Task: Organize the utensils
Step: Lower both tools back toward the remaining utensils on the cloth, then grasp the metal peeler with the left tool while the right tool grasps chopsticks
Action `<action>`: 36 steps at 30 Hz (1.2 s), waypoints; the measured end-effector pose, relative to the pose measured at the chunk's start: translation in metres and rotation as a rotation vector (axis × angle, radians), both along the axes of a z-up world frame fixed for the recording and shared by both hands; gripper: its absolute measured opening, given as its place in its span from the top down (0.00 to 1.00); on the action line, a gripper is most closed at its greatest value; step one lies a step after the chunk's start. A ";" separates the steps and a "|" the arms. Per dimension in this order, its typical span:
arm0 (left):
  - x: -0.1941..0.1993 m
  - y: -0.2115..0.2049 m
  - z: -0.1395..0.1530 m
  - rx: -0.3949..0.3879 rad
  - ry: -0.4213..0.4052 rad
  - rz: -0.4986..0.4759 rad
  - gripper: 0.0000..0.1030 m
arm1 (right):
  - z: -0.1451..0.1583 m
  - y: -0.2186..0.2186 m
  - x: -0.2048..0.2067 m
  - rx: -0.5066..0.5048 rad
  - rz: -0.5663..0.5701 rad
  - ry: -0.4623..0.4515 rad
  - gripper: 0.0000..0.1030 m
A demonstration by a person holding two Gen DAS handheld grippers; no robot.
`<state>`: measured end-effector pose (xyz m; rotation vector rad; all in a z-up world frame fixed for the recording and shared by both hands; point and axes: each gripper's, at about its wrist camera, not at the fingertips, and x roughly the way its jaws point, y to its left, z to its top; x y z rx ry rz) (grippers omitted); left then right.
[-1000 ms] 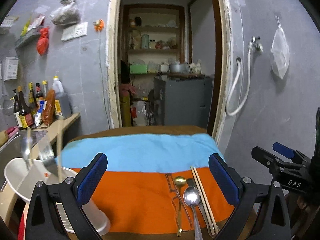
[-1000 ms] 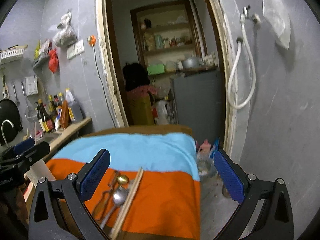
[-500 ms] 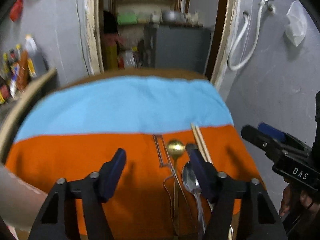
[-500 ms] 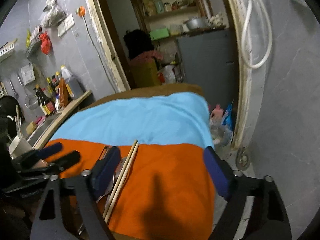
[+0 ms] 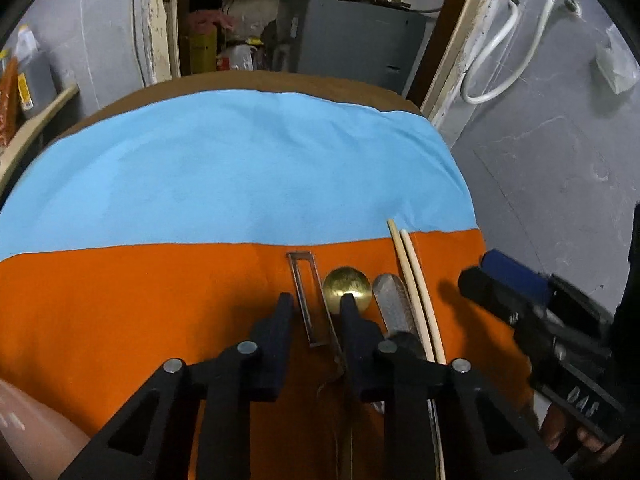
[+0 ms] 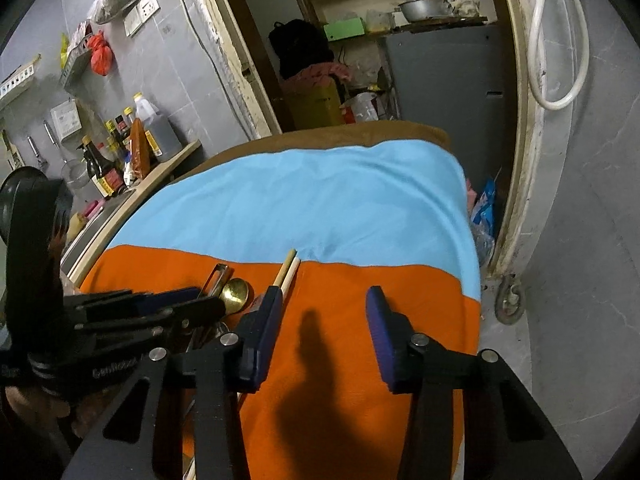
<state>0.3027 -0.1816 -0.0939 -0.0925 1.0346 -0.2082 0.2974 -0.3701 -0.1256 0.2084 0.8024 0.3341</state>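
- Left tongs (image 5: 316,316) are low over the orange cloth with the jaws drawn narrow. They straddle the slotted metal utensil (image 5: 304,288), and the right-hand finger overlaps the bowl of the gold spoon (image 5: 346,284). A gap shows between the pads; whether either pad touches metal I cannot tell.
- Right tongs (image 6: 324,320) are spread wide and hold nothing. They hover over bare orange cloth, their left finger just beside the chopsticks (image 6: 288,272).
- Two cloths cover the table: a blue cloth (image 5: 240,168) on the far half and an orange cloth (image 5: 120,300) on the near half.
- All the utensils lie side by side on the orange cloth, towards its right end, their tips pointing at the blue one.
- From the left wrist view, right to left, they are the chopsticks (image 5: 414,280), whose tips reach the seam, then a steel spoon (image 5: 394,304), then the gold spoon, then the slotted utensil.
- A pale rounded container (image 5: 24,432) shows at the lower-left edge of that view, too blurred to name.
- Step in hand, as I judge it: the left tongs are settling for a pick from the row, most likely the slotted utensil.
- The next move calls for centring on that one piece, clear of the gold spoon, before pressing together and lifting straight up, or two pieces may come away at once.
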 end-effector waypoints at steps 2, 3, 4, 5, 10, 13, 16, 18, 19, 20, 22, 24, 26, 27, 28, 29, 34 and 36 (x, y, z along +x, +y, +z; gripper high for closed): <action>0.005 0.004 -0.001 -0.021 0.021 0.004 0.84 | 0.000 0.002 0.000 0.001 0.015 0.006 0.63; 0.006 0.007 -0.001 -0.033 0.031 0.006 0.85 | -0.001 0.003 0.001 0.003 0.023 0.008 0.63; 0.009 0.008 -0.002 -0.036 0.035 0.007 0.87 | -0.001 0.003 0.001 0.005 0.030 0.010 0.63; 0.007 0.011 -0.002 -0.038 0.038 0.015 0.87 | -0.001 0.004 0.001 0.005 0.037 0.014 0.63; 0.003 0.019 -0.002 -0.065 0.046 0.044 0.88 | -0.004 0.013 0.006 -0.027 0.064 0.049 0.67; 0.005 0.021 -0.003 -0.068 0.057 0.047 0.88 | -0.006 0.017 0.009 -0.066 0.058 0.075 0.71; 0.008 0.019 -0.003 -0.058 0.076 0.039 0.88 | -0.005 0.021 0.012 -0.089 0.050 0.095 0.72; 0.011 0.018 -0.003 -0.049 0.086 0.034 0.88 | -0.004 0.023 0.016 -0.100 0.050 0.111 0.72; 0.012 0.018 -0.003 -0.048 0.089 0.033 0.88 | -0.004 0.024 0.019 -0.102 0.051 0.116 0.72; 0.013 0.018 -0.003 -0.047 0.091 0.034 0.88 | -0.003 0.026 0.022 -0.104 0.052 0.124 0.72; 0.014 0.017 -0.003 -0.046 0.091 0.037 0.88 | -0.003 0.028 0.027 -0.110 0.055 0.133 0.72; 0.013 0.017 -0.003 -0.041 0.088 0.035 0.88 | -0.001 0.032 0.030 -0.108 0.068 0.139 0.72; 0.013 0.017 -0.003 -0.045 0.086 0.035 0.88 | -0.001 0.038 0.031 -0.120 0.079 0.141 0.72; 0.013 0.018 -0.003 -0.046 0.086 0.034 0.88 | -0.001 0.040 0.031 -0.127 0.080 0.143 0.72; 0.012 0.018 -0.003 -0.044 0.086 0.032 0.87 | -0.001 0.041 0.031 -0.135 0.079 0.146 0.72; 0.012 0.018 -0.003 -0.042 0.086 0.031 0.88 | 0.000 0.042 0.030 -0.141 0.073 0.153 0.72; 0.011 0.019 -0.003 -0.032 0.085 0.022 0.88 | -0.003 0.034 0.029 -0.127 0.059 0.190 0.81; 0.013 0.018 -0.004 -0.031 0.090 0.020 0.88 | -0.004 0.037 0.031 -0.137 0.065 0.201 0.81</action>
